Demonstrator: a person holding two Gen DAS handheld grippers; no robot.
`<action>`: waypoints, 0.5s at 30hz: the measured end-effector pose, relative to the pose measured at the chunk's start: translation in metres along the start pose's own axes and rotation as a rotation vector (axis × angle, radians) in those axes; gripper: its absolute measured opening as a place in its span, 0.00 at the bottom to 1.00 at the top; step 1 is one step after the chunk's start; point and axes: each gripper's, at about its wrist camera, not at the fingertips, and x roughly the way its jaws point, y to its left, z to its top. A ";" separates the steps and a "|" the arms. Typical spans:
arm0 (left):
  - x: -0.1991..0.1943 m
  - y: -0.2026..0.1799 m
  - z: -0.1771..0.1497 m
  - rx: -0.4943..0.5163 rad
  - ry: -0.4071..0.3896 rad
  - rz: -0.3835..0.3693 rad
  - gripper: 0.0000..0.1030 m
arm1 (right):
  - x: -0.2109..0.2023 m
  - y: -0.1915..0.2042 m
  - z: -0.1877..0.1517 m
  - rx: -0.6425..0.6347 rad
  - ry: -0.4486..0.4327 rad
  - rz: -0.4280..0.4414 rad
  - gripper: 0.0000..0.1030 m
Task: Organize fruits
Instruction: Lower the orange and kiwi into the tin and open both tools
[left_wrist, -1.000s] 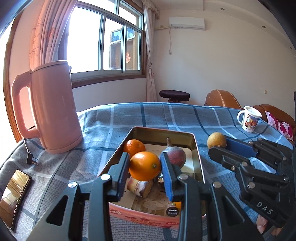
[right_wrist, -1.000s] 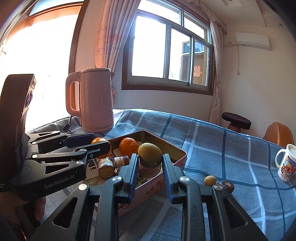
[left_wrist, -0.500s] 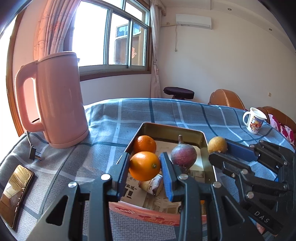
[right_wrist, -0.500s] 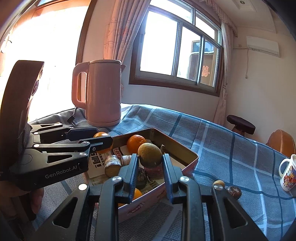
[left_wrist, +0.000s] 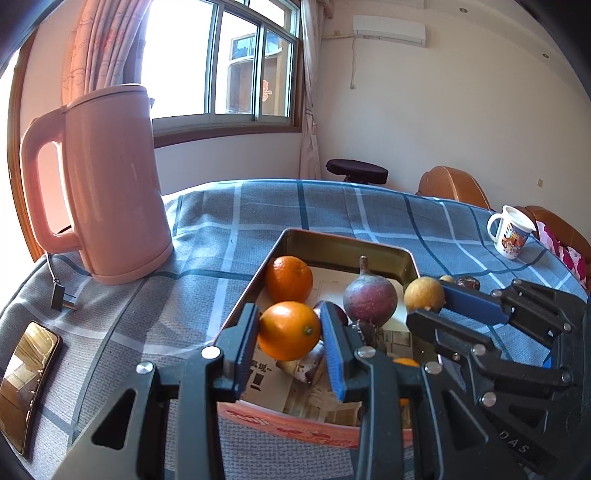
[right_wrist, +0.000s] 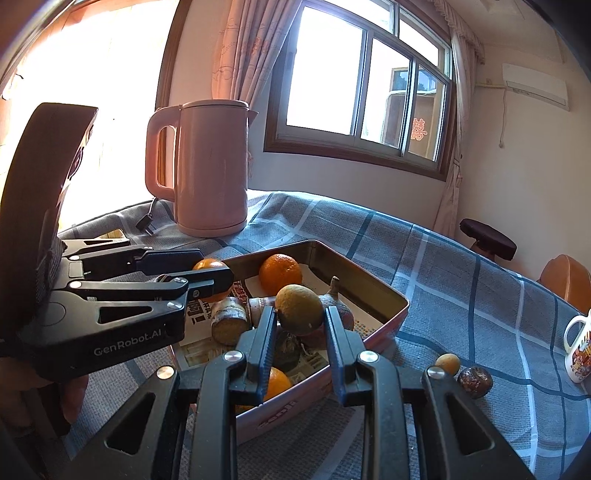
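My left gripper (left_wrist: 290, 330) is shut on an orange (left_wrist: 289, 330) and holds it over the near left part of the metal tin (left_wrist: 343, 242). My right gripper (right_wrist: 300, 314) is shut on a yellow-green citrus fruit (right_wrist: 299, 309) over the tin (right_wrist: 384, 291). In the tin lie another orange (left_wrist: 289, 278), a purple passion fruit (left_wrist: 370, 299) and more fruit on printed paper. A small yellow fruit (right_wrist: 447, 363) and a dark wrinkled fruit (right_wrist: 474, 381) lie on the cloth to the right of the tin.
A pink kettle (left_wrist: 99, 184) stands at the left with its plug (left_wrist: 62, 299) on the blue checked tablecloth (left_wrist: 229, 221). A phone (left_wrist: 26, 380) lies at the near left edge. A white mug (left_wrist: 509, 232) stands at the far right.
Both grippers have moved forward and lower over the tin, each still holding its fruit. The kettle and tin look closer.
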 end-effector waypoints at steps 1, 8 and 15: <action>0.001 0.000 0.000 -0.001 0.008 -0.001 0.35 | 0.001 0.000 0.000 0.000 0.003 0.003 0.27; 0.002 -0.003 0.000 0.016 0.010 0.003 0.35 | 0.009 0.001 -0.001 -0.001 0.043 0.015 0.27; 0.002 -0.007 0.000 0.040 0.009 0.008 0.36 | 0.011 0.001 0.000 -0.004 0.049 0.021 0.27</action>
